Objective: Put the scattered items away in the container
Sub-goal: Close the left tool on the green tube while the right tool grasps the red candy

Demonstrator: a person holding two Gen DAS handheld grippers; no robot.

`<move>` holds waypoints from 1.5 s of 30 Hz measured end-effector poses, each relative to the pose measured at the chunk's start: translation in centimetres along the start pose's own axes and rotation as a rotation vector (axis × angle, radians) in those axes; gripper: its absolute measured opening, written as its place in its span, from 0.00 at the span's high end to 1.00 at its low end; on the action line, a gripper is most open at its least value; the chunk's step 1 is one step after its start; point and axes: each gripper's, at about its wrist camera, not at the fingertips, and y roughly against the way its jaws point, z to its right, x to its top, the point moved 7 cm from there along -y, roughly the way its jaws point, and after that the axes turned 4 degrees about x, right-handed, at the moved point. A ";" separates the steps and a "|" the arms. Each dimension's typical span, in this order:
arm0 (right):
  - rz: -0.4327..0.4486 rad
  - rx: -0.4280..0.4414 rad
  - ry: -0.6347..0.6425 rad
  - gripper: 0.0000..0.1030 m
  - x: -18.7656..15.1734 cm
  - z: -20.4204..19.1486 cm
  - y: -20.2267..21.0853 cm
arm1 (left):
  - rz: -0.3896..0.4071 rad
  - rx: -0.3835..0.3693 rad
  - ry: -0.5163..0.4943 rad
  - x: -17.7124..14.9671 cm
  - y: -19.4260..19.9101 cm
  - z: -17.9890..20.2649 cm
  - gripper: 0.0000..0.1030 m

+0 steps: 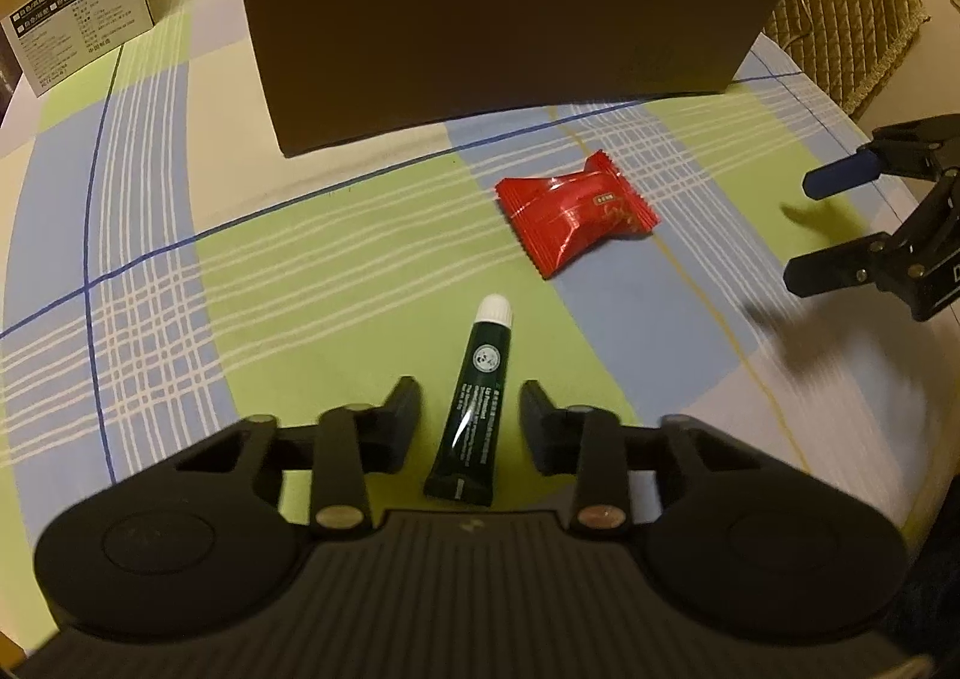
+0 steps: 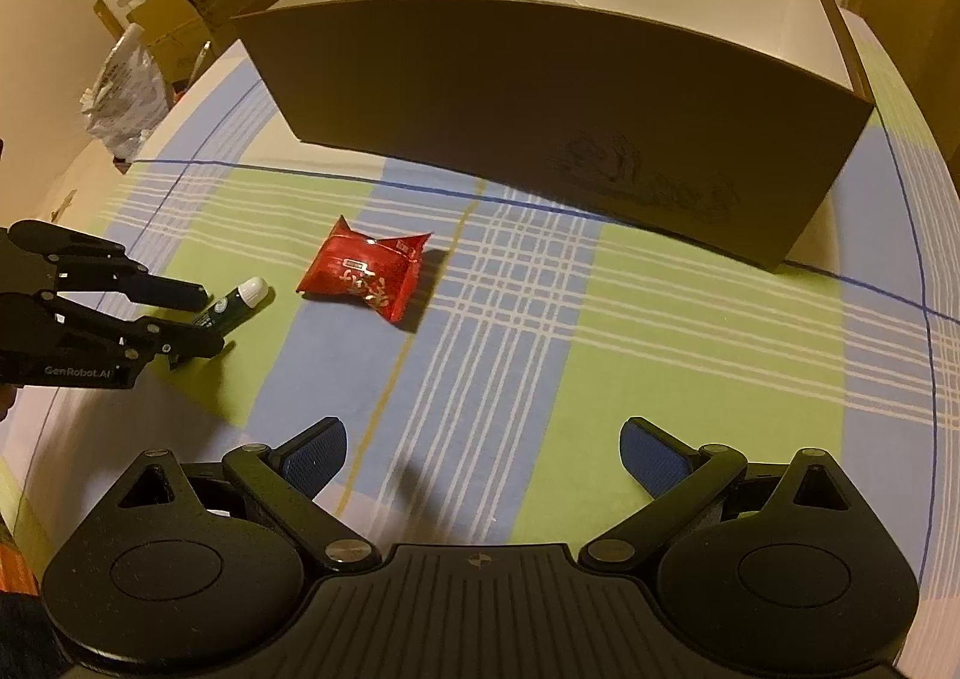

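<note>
We have the left gripper (image 1: 470, 406) set down over a small dark green tube (image 1: 474, 409) that lies flat on the checked tablecloth (image 1: 240, 271), white cap pointing away from us toward the box. The tube sits between the two fingers, and in the left wrist view a thin strip of cloth shows on either side of it, so the pads are not yet pressing on it. From the right wrist view the same gripper (image 2: 207, 319) reaches in from the left edge, its fingers straddling the tube (image 2: 237, 304) with only the cap end poking out.

Our right gripper (image 2: 483, 454) hangs above bare cloth with its blue pads spread wide and nothing between them.

A red snack packet (image 1: 576, 223) lies beyond the tube, well apart from both grippers, between them and the big brown box (image 1: 498, 25). The box stands open at the top with a pale inside.

The tube's small print is too fine to read. Something pale and rounded rests low inside the box (image 2: 600, 109), mostly hidden by the near wall, and we cannot tell what it is.
</note>
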 end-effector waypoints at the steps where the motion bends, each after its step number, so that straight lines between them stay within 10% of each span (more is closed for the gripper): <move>1: 0.004 0.003 0.008 0.01 0.0 -0.1 0.0 | 0.000 0.000 0.000 -0.1 0.1 0.0 0.84; 26: 0.098 0.096 0.598 0.01 3.3 -4.4 -4.4 | 0.001 0.085 0.133 -3.1 1.7 -3.1 0.86; 29: 0.074 0.124 0.615 0.33 3.7 -4.9 -5.6 | 0.002 0.084 0.146 -3.1 1.7 -3.2 0.86; 42: 0.099 0.129 0.711 0.33 3.9 -6.1 -7.1 | -0.007 0.121 0.180 -2.9 1.8 -4.6 0.86; 45: 0.085 0.130 0.740 0.56 3.7 -6.2 -7.1 | -0.012 0.132 0.176 -2.6 1.6 -4.6 0.86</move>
